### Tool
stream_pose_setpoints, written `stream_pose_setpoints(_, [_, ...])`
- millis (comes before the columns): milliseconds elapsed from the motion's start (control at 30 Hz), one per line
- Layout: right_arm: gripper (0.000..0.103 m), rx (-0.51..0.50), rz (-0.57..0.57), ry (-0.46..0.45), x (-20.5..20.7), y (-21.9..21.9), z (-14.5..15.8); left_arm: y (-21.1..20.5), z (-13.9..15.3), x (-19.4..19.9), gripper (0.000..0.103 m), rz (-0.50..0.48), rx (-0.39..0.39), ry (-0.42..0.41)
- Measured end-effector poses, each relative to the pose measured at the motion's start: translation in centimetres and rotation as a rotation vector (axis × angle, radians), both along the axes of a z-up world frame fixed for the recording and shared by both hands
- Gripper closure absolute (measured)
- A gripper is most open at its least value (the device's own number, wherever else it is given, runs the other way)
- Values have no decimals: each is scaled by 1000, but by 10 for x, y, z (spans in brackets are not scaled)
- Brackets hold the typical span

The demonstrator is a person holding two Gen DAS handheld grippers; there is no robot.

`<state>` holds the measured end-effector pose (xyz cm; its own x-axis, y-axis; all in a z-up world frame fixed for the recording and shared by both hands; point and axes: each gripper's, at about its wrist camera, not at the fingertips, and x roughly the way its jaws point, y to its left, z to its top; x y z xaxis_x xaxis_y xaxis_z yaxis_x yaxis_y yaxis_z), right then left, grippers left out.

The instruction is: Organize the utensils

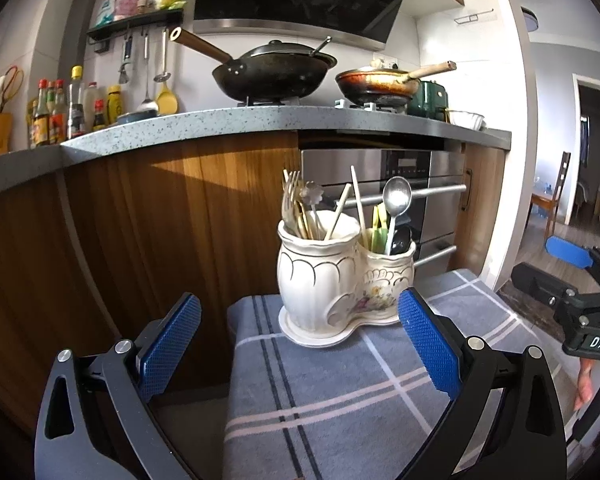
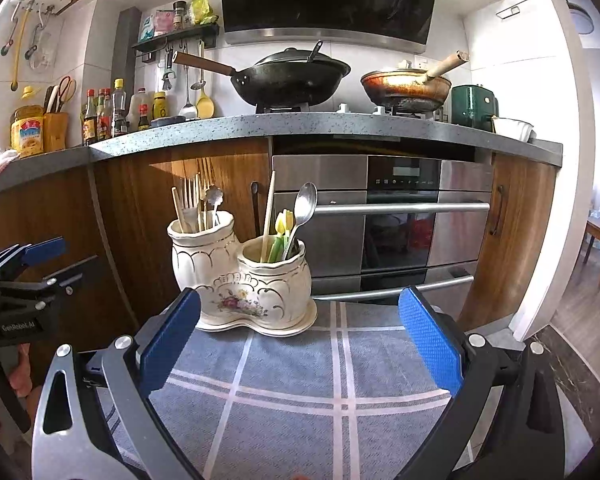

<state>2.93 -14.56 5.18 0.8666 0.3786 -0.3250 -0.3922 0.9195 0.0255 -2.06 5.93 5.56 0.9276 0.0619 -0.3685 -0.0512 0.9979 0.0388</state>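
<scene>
A cream ceramic double utensil holder (image 1: 342, 280) (image 2: 240, 284) stands on its saucer at the far end of a blue plaid cloth (image 1: 340, 392) (image 2: 300, 380). Its taller pot holds forks (image 1: 294, 204) (image 2: 188, 204) and wooden chopsticks. The shorter pot holds a metal spoon (image 1: 396, 200) (image 2: 305, 206), a chopstick and green-yellow utensils. My left gripper (image 1: 300, 320) is open with nothing between its blue pads, just short of the holder. My right gripper (image 2: 300, 316) is also open and empty, close in front of the holder.
Behind the holder are wooden cabinets and a steel built-in oven (image 2: 384, 220). The stone counter (image 2: 300, 126) above carries a black wok (image 2: 296, 76), a frying pan (image 2: 406, 88) and sauce bottles (image 2: 108, 112). A doorway and wood floor lie to the right (image 1: 560, 232).
</scene>
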Motion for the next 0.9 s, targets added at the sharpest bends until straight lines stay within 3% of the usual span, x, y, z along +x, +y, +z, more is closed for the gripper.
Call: stream_pose_setpoints(900, [5, -4, 4, 4, -1, 2, 1, -10, 2, -2, 5, -26, 5, 3])
